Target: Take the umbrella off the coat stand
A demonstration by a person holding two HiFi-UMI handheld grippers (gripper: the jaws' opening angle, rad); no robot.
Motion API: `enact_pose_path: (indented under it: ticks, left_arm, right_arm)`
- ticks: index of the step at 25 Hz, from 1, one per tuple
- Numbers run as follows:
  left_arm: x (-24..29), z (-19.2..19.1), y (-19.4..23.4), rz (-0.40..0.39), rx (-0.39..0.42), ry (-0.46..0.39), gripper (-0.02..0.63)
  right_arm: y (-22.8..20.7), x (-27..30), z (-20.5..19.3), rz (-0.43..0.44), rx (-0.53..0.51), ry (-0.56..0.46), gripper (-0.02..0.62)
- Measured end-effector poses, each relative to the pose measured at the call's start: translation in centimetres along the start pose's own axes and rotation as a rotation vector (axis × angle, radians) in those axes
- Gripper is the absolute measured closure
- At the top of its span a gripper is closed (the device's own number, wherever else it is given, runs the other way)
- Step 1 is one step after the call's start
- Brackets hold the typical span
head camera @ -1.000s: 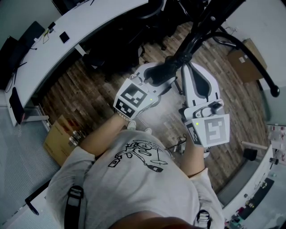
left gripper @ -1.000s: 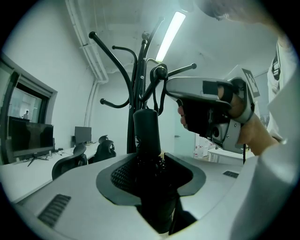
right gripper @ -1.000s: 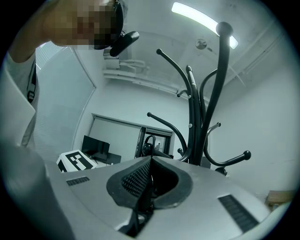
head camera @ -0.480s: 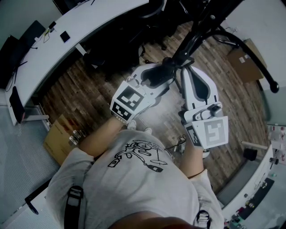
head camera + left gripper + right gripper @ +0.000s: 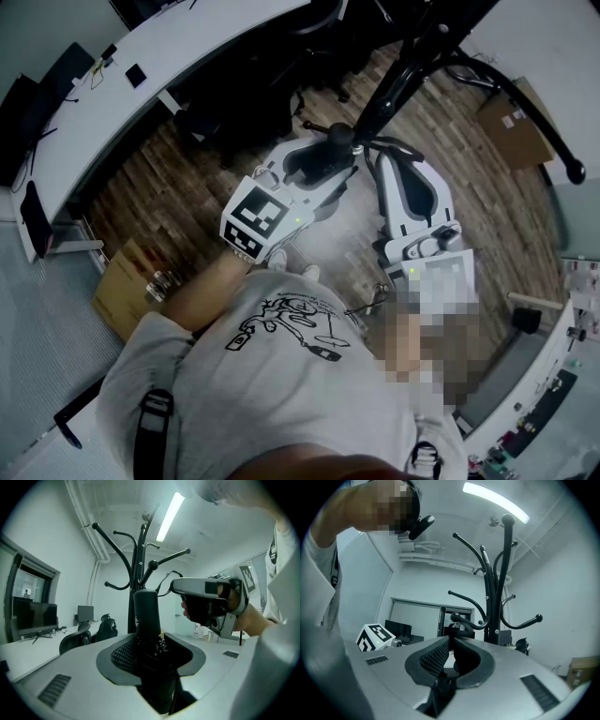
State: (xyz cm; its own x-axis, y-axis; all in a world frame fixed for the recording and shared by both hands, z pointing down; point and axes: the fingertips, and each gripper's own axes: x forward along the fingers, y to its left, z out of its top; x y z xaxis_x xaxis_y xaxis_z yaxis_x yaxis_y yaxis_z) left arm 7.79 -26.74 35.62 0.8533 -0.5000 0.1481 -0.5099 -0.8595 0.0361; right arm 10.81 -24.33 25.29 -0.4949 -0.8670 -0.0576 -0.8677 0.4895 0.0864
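A folded black umbrella [image 5: 147, 620] stands upright between the pads of my left gripper [image 5: 150, 646], which is shut on it. From above, its end [image 5: 336, 139] pokes out of the left gripper [image 5: 319, 161], just beside the pole of the black coat stand [image 5: 412, 66]. A thin strap [image 5: 168, 576] loops from the umbrella to the tip of my right gripper [image 5: 174, 586]. The right gripper [image 5: 451, 641] has its jaws closed together, apparently on that strap [image 5: 389, 143]. The stand's hooks [image 5: 494, 597] rise just beyond both grippers.
A long white curved desk [image 5: 141, 84] with black office chairs [image 5: 244, 103] runs along the back left. A cardboard box [image 5: 511, 127] sits past the stand's base, another [image 5: 127, 286] at the left. Wooden floor lies under the grippers.
Both grippers have drawn back toward the person, and the umbrella has come away from the stand's pole with them. Neither grip has changed.
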Motion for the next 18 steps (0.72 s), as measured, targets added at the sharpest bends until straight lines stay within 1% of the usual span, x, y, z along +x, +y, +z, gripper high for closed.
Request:
enact_pose_path:
  ticks: [7, 12, 18]
  left_arm:
    - [-1.4, -0.1, 0.0, 0.015, -0.032, -0.001, 0.406]
    - [-2.7, 0.4, 0.4, 0.035, -0.038, -0.02, 0.407]
    - [-4.0, 0.4, 1.0, 0.065, -0.044, -0.023, 0.407]
  right_arm:
    - [0.0, -1.2, -1.4, -0.008, 0.025, 0.032, 0.549]
    - [0.0, -2.0, -1.8, -0.015, 0.032, 0.04, 0.548]
    - [0.1, -2.7, -2.1, -0.027, 0.026, 0.049, 0.549]
